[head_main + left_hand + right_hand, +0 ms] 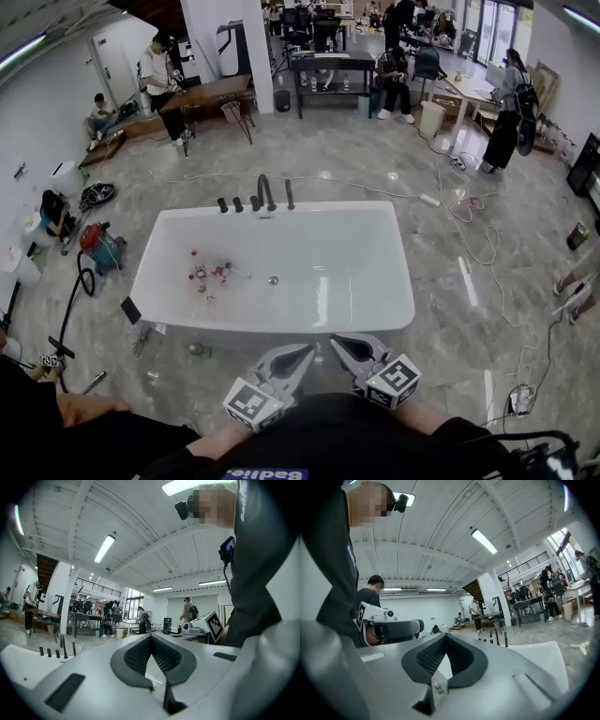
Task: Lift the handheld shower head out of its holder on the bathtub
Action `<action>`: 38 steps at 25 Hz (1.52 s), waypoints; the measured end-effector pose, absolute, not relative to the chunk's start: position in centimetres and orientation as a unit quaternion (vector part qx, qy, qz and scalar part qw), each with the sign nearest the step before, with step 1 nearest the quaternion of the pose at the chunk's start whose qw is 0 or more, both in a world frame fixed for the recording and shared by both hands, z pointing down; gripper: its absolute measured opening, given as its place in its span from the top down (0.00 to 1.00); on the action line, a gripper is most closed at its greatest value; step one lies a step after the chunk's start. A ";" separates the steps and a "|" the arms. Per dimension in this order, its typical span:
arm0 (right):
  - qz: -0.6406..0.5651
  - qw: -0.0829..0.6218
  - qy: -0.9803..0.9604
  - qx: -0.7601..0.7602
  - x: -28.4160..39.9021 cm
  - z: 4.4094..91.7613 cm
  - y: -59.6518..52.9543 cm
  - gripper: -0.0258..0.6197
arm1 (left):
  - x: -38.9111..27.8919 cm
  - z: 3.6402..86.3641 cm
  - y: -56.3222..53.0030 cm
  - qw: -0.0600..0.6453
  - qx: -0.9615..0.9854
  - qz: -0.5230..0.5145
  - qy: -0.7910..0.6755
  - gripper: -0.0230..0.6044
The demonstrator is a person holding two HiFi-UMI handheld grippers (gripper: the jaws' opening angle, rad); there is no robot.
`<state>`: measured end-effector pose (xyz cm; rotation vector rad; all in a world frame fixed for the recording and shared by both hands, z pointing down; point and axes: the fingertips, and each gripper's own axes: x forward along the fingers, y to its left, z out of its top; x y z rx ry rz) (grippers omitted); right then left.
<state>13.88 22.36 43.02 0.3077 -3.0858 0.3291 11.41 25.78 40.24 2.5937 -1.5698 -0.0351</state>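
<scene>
Slim dark handheld shower head [289, 194] stands upright in its holder on the far edge of the white rectangular bathtub [234, 324], just right of the curved dark tap spout [266, 190] and the short dark knobs [238, 203], untouched. Near the tub's near edge, close to the person's body, the grey left gripper [307, 353] and grey right gripper [336, 344] sit side by side, each with jaws pressed together on nothing, well apart from the shower head. Nothing of the task looks done: reaching across, opening, grasping the head and lifting it out all remain.
</scene>
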 end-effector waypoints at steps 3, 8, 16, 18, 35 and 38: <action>0.111 0.016 -0.987 0.115 12.5 43.0 19.9 0.96 | 10.1 40.3 23.3 0.058 0.863 -0.020 -0.502 0.96; 0.106 0.032 -0.985 0.132 7.0 43.4 15.5 0.96 | 4.2 40.1 18.5 0.060 0.872 -0.032 -0.485 0.96; 0.110 0.052 -0.982 0.144 -5.2 44.5 8.4 0.96 | -7.5 40.9 10.4 0.058 0.882 -0.048 -0.465 0.96; 0.118 0.055 -0.979 0.156 -7.1 44.8 6.5 0.96 | -9.6 40.9 8.9 0.062 0.887 -0.045 -0.456 0.96; 0.120 0.072 -0.975 0.173 -12.8 45.1 -0.4 0.96 | -16.9 41.0 0.2 0.070 0.884 -0.068 -0.458 0.96; 0.116 0.065 -0.978 0.163 -11.5 44.0 -1.3 0.96 | -15.1 39.9 0.1 0.069 0.880 -0.062 -0.466 0.96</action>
